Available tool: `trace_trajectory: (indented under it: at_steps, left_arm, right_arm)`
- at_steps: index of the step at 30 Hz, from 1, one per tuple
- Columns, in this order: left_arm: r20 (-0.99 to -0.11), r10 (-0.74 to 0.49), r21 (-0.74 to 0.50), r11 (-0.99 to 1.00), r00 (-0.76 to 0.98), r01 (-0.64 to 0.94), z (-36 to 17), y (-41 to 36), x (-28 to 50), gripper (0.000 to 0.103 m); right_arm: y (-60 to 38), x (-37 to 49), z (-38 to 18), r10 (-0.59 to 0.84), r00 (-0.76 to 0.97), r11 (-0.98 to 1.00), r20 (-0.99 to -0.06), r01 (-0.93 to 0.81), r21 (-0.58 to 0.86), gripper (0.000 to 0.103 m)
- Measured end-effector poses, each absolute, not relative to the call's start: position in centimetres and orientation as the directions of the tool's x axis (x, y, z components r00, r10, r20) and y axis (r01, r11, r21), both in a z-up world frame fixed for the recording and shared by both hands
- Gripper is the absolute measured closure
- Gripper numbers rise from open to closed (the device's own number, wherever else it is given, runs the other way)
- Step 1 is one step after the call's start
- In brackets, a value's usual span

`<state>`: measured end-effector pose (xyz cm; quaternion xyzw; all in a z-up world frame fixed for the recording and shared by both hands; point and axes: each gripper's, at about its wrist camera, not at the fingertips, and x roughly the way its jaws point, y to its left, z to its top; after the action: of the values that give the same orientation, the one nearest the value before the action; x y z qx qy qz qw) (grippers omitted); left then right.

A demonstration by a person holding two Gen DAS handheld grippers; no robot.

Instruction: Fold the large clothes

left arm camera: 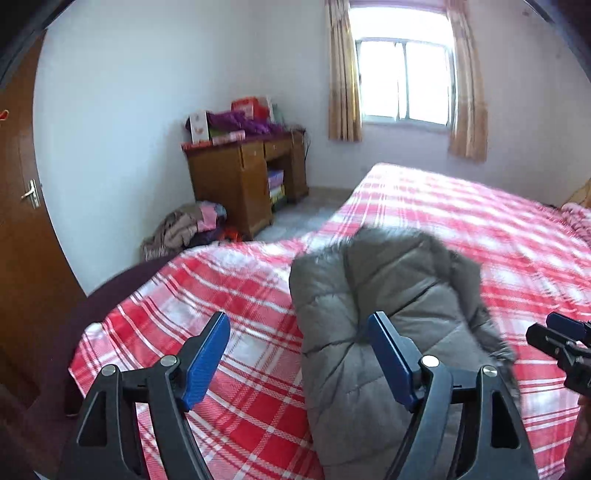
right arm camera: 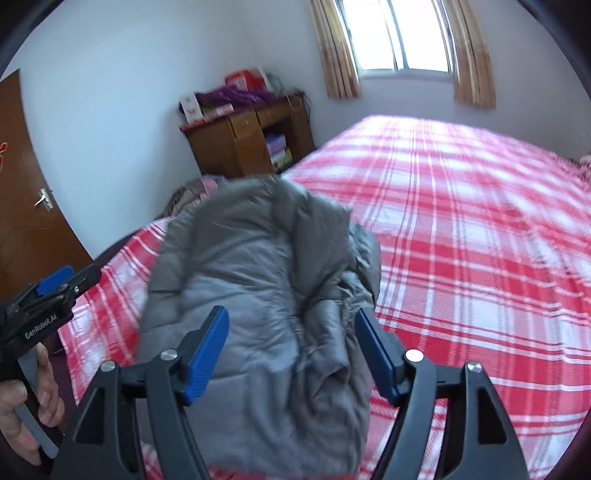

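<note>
The grey padded coat (right arm camera: 258,295) lies bunched lengthways on the near part of the bed (right arm camera: 461,240), fur-trimmed hood at the far end, body rumpled toward the cameras. In the right wrist view it sits straight ahead of the right gripper (right arm camera: 291,328), filling the gap between the two blue fingers, and those fingers stand wide apart with nothing caught between them. Over on the other side, the left gripper (left arm camera: 299,332) is spread wide too, and the coat lies ahead of its right-hand finger only, with bare checked sheet ahead of the rest of the gap. Neither tool holds any cloth.

So the job looks barely begun: the coat is a lump, not a fold. To do this step well, I'd say each gripper wants its own edge or corner of the coat, well apart from the other, taking a thin bite of fabric instead of a fat puffy roll, which would likely slip out. Then spread it flat before folding. Beyond the jaws, a wooden desk (right arm camera: 243,140) stands against the far wall under the window (right arm camera: 399,33).
</note>
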<state>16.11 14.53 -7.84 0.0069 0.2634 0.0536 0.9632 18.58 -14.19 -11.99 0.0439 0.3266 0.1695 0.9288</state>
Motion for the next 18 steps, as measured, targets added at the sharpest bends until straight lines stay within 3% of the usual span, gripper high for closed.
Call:
trace_trajectory:
  at_steps: [7,18]
  left_arm:
    - [-0.435,0.087,0.015,0.996,0.896,-0.090,-4.7,15.0,13.3,0.022]
    - [-0.416,0.061,-0.001,0.998,0.907,-0.068,-3.5,14.7,12.5,0.022]
  right_arm:
    - [-12.4,14.3,-7.5,0.350,0.792,0.936,-0.500,-0.322,0.146,0.026]
    - [-12.0,12.5,-5.9,0.340,0.820,0.938,-0.460,-0.327,0.112,0.025]
